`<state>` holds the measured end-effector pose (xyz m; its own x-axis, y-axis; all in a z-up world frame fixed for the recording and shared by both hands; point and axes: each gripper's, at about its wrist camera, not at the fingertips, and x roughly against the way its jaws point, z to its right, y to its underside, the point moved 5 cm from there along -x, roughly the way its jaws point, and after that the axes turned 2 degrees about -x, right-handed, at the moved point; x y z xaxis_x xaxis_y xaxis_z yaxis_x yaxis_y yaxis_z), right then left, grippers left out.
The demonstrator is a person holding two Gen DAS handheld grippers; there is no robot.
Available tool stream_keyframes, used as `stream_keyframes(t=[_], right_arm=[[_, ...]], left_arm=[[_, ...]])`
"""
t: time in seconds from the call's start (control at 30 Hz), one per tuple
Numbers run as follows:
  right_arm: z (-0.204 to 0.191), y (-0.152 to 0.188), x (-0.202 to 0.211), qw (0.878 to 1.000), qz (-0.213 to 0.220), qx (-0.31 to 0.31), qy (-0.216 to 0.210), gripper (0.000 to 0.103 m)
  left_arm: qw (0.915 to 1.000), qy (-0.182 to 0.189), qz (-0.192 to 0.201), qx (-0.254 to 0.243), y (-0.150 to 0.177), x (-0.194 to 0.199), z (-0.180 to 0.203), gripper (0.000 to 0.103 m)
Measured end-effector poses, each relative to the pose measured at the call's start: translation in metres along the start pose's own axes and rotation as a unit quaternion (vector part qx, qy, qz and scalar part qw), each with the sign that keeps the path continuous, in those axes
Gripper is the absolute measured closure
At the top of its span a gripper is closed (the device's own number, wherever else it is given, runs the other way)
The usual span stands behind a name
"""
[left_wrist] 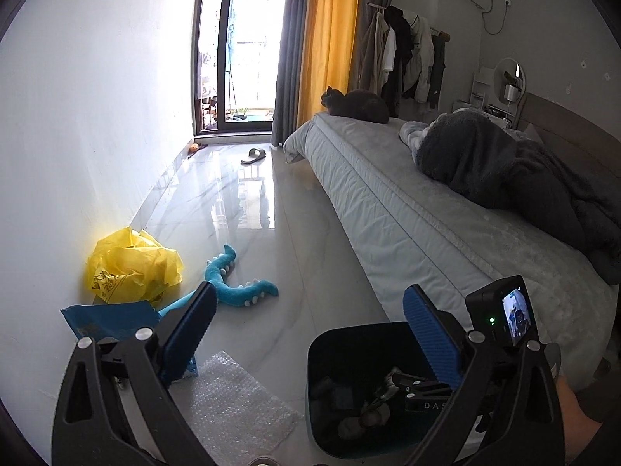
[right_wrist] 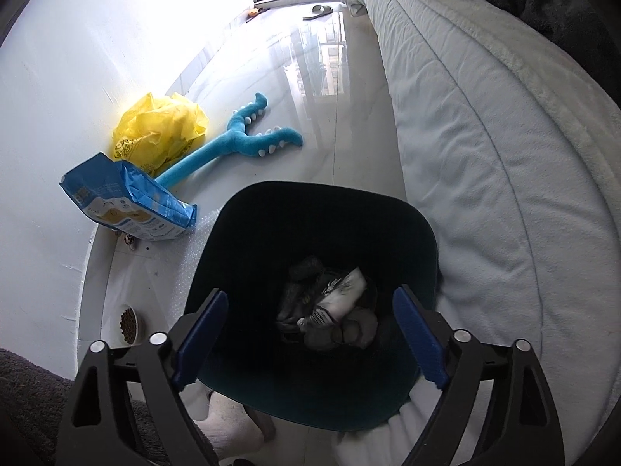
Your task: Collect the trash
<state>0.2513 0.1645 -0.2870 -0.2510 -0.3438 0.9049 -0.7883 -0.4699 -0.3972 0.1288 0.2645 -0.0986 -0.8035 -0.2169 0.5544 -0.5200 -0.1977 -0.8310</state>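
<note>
A dark bin (right_wrist: 248,209) stands on the floor beside the bed, with crumpled grey and white trash (right_wrist: 333,310) at its bottom. My right gripper (right_wrist: 310,334) hangs open over the bin's mouth, pointing down, with nothing between its blue pads. My left gripper (left_wrist: 310,330) is open and empty, held above the floor just left of the bin (left_wrist: 322,353). A crumpled yellow plastic bag (left_wrist: 132,264) lies against the wall. A blue pouch (left_wrist: 112,318) leans beside it, and a sheet of bubble wrap (left_wrist: 233,396) lies flat between pouch and bin.
A blue plush toy (left_wrist: 233,283) lies on the glossy floor near the bag. The bed (left_wrist: 407,217) runs along the right, with a dark blanket and a cat (left_wrist: 357,105) on it. A slipper (left_wrist: 254,155) lies near the balcony door. A pet food bowl (right_wrist: 128,324) sits by the wall.
</note>
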Motion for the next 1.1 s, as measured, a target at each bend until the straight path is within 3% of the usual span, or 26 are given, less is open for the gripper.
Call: stream_keyframes(t=[0.23,0.37,0.6,0.87,1.1], right_arm=[[0.011,-0.006,0.058,0.997,0.072,-0.004,-0.006,0.009],[0.025,-0.009,0.104,0.992,0.126,0.005,0.002,0.004],[0.056,0.003,0.205,0.969,0.242,-0.034,-0.019,0.003],[0.089,0.046,0.318,0.933,0.356,-0.002,0.054,0.003],[0.129,0.099,0.37,0.918,0.384,-0.014,0.097,0.003]], left_arm=[[0.9995,0.009,0.014,0.029,-0.008,0.022,0.006,0.005],[0.999,0.018,0.037,0.016,-0.019,0.042,0.025,0.004],[0.9972,0.037,0.063,-0.016,-0.027,0.077,0.059,0.003],[0.9937,0.01,0.104,-0.039,-0.034,0.116,0.081,0.003],[0.9915,0.037,0.113,-0.053,-0.023,0.125,0.107,0.003]])
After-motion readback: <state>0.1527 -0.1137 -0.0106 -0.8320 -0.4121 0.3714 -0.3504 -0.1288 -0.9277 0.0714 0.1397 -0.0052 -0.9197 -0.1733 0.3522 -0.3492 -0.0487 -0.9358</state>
